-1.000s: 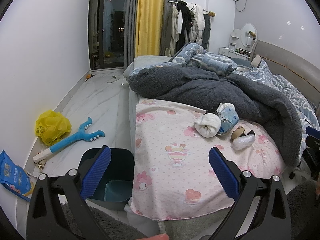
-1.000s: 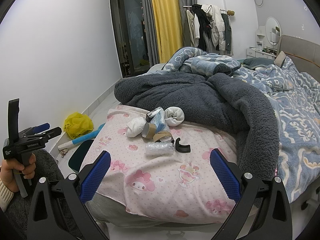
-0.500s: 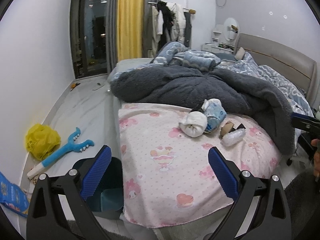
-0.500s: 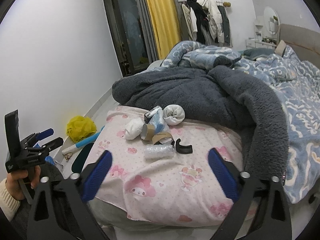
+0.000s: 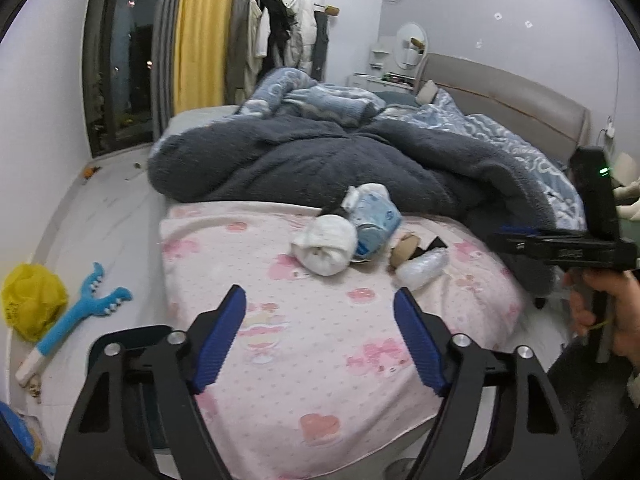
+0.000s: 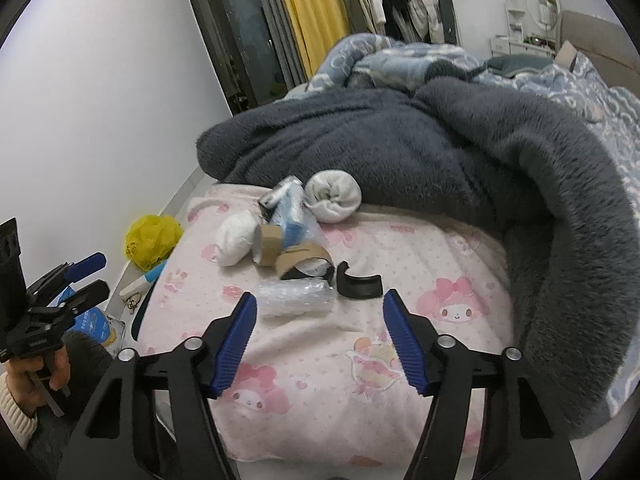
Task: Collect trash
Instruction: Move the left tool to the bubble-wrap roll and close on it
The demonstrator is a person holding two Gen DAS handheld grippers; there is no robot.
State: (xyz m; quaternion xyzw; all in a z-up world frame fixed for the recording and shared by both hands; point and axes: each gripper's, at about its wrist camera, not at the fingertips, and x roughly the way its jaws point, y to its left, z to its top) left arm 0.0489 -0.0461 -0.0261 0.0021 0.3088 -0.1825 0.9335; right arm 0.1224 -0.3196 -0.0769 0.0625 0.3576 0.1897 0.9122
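Here, nearest the lens, the right gripper (image 6: 318, 336) stands half spread, its jaws just narrowed, with nothing between them; the left gripper (image 5: 320, 334) likewise holds nothing. Just beyond, on the pink sheet (image 6: 460, 280), lies the crumpled clear plastic (image 6: 295, 299): probably light, soft and slippery, best pinched across its middle. Behind it sit cardboard tape rings (image 6: 280, 250), likely stiff but crushable, and white wads (image 6: 236, 240). Farthest, the grey blanket (image 6: 400, 140).
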